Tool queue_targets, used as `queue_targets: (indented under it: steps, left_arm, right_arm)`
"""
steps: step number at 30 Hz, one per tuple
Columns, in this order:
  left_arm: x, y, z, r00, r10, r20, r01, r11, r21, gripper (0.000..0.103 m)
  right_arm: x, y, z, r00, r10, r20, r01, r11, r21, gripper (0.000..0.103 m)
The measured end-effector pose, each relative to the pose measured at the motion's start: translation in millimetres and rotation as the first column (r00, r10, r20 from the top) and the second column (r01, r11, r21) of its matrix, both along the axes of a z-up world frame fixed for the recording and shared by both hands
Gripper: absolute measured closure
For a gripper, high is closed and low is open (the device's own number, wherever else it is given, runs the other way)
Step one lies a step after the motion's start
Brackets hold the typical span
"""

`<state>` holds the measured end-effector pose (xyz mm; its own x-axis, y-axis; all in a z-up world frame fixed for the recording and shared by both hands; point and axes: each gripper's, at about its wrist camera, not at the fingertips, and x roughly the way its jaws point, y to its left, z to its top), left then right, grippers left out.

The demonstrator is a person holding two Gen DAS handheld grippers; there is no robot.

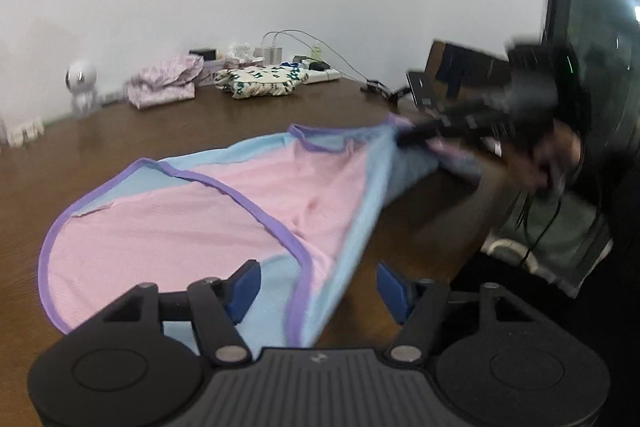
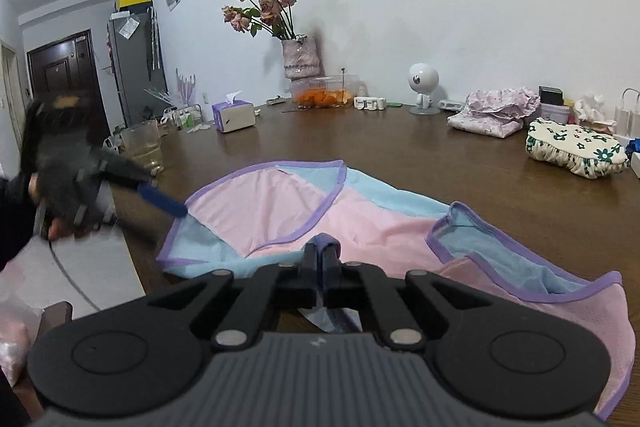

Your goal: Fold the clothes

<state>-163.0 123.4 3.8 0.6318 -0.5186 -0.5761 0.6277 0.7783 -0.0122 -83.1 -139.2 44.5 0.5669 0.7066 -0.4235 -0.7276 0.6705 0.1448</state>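
While the right gripper [image 2: 322,251] pinches the pink-and-blue garment's [image 1: 224,203] near hem, the left gripper [image 1: 316,283] hangs spread above its other end; long axis runs between them across the table [image 2: 400,139].

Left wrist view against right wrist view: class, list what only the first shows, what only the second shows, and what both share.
Only the left wrist view: the left hand-held gripper seen from behind with its jaws open over the garment, and a cardboard box.

Only the right wrist view: the vase of roses, a tissue box, and the right hand-held gripper shut on a fold of cloth.

Both: the pink and blue garment, the brown table, the floral bundle and the round white gadget.
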Motion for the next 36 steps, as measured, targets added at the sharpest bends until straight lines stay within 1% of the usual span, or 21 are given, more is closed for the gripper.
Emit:
queue_targets:
  steps: [1, 3, 4, 5, 7, 9, 12, 15, 18, 22, 24, 25, 27, 28, 29, 30, 31, 32, 33, 34, 36]
  left_arm:
    - [-4.0, -6.7, -4.5, 1.000, -0.002, 0.018, 0.001, 0.999, 0.044, 0.040]
    - [-2.4, -10.7, -13.3, 1.000, -0.009, 0.010, 0.008, 0.996, 0.087, 0.044]
    - [-1.6, -12.6, -17.7, 1.000, -0.013, 0.006, 0.012, 0.994, 0.109, 0.057]
    - [-0.2, -13.6, -21.6, 1.000, -0.014, -0.001, 0.014, 0.992, 0.123, 0.073]
    - [9.8, 0.2, -22.5, 0.998, 0.008, -0.057, -0.005, 0.999, 0.043, 0.100]
    - [15.7, 13.4, -22.3, 0.997, 0.038, -0.068, -0.037, 0.999, 0.028, 0.100]
    - [24.2, 26.3, -13.5, 0.997, 0.056, -0.053, -0.055, 0.998, 0.012, 0.101]
    - [39.7, 35.5, 1.6, 0.997, 0.077, -0.009, -0.077, 0.997, 0.006, 0.101]
    - [70.6, 34.9, 18.3, 0.998, 0.054, 0.039, -0.055, 0.998, 0.040, 0.101]
    - [117.1, 32.3, 27.4, 0.997, 0.037, 0.072, -0.043, 0.995, 0.086, 0.101]
    - [138.0, 33.5, 27.7, 0.998, 0.046, 0.042, -0.049, 0.995, 0.090, 0.098]
    - [145.2, 34.3, 25.8, 0.999, 0.039, 0.006, -0.039, 0.994, 0.100, 0.093]
    - [146.9, 40.9, 21.9, 0.998, 0.057, -0.022, -0.054, 0.989, 0.136, 0.089]
    - [144.6, 45.9, 20.0, 0.997, 0.073, -0.032, -0.068, 0.987, 0.148, 0.085]
    - [138.2, 54.4, 18.8, 0.995, 0.093, -0.044, -0.086, 0.987, 0.133, 0.078]
    - [131.6, 62.8, 17.5, 0.992, 0.112, -0.057, -0.104, 0.987, 0.119, 0.072]
    - [123.8, 70.2, 15.5, 0.989, 0.129, -0.072, -0.121, 0.987, 0.110, 0.060]
    - [116.0, 75.5, 12.0, 0.987, 0.139, -0.079, -0.129, 0.985, 0.113, 0.053]
    - [109.1, 79.8, 7.7, 0.986, 0.149, -0.079, -0.139, 0.982, 0.127, 0.052]
    - [106.2, 82.5, 3.3, 0.983, 0.165, -0.086, -0.152, 0.978, 0.140, 0.052]
    - [106.3, 87.5, -3.2, 0.972, 0.204, -0.114, -0.187, 0.972, 0.142, 0.052]
  right_arm:
    - [0.1, 0.2, 0.4, 1.000, -0.002, -0.001, 0.002, 1.000, 0.004, 0.101]
    - [0.7, -0.5, 0.9, 1.000, -0.004, -0.007, 0.005, 1.000, 0.016, 0.101]
    - [0.7, -1.0, 1.7, 1.000, -0.008, -0.004, 0.008, 1.000, 0.017, 0.101]
    - [-0.4, -0.9, 2.8, 1.000, -0.013, 0.004, 0.013, 1.000, 0.011, 0.101]
    - [-2.8, -2.5, 3.5, 1.000, -0.026, 0.016, 0.026, 1.000, 0.000, 0.101]
    - [-5.1, -6.7, 1.7, 0.999, -0.033, 0.005, 0.033, 0.999, 0.007, 0.101]
    - [-9.5, -10.9, -2.4, 0.999, -0.034, -0.010, 0.034, 0.999, 0.005, 0.101]
    - [-8.2, -14.7, -4.0, 0.999, -0.042, -0.005, 0.042, 0.999, -0.008, 0.101]
    - [5.8, -14.4, -0.3, 0.999, -0.041, -0.009, 0.041, 0.999, -0.006, 0.101]
    - [36.1, 4.6, 1.4, 0.998, -0.056, 0.004, 0.056, 0.996, -0.073, 0.101]
    - [53.3, 14.1, -0.3, 0.997, -0.077, -0.032, 0.073, 0.991, -0.113, 0.100]
    - [63.2, 19.0, -2.0, 0.994, -0.084, -0.066, 0.075, 0.988, -0.139, 0.094]
    - [61.2, 11.1, 1.1, 0.994, -0.100, -0.044, 0.092, 0.982, -0.165, 0.084]
    - [59.2, 6.5, 2.9, 0.994, -0.108, -0.030, 0.101, 0.979, -0.177, 0.075]
    - [57.3, 1.8, 4.7, 0.993, -0.116, -0.015, 0.111, 0.976, -0.189, 0.058]
    - [55.4, -2.8, 6.5, 0.992, -0.123, -0.001, 0.121, 0.972, -0.200, 0.052]
    - [49.1, -17.9, 10.2, 0.993, -0.115, 0.006, 0.114, 0.975, -0.192, 0.047]
    - [41.1, -36.2, 13.2, 0.996, -0.090, 0.004, 0.089, 0.979, -0.185, 0.045]
    - [31.7, -54.4, 14.3, 0.998, -0.062, -0.002, 0.061, 0.981, -0.187, 0.042]
    - [23.4, -67.5, 12.5, 0.999, -0.050, -0.021, 0.045, 0.978, -0.202, 0.035]
    - [7.4, -87.1, 4.7, 0.997, -0.044, -0.057, 0.028, 0.968, -0.248, 0.032]
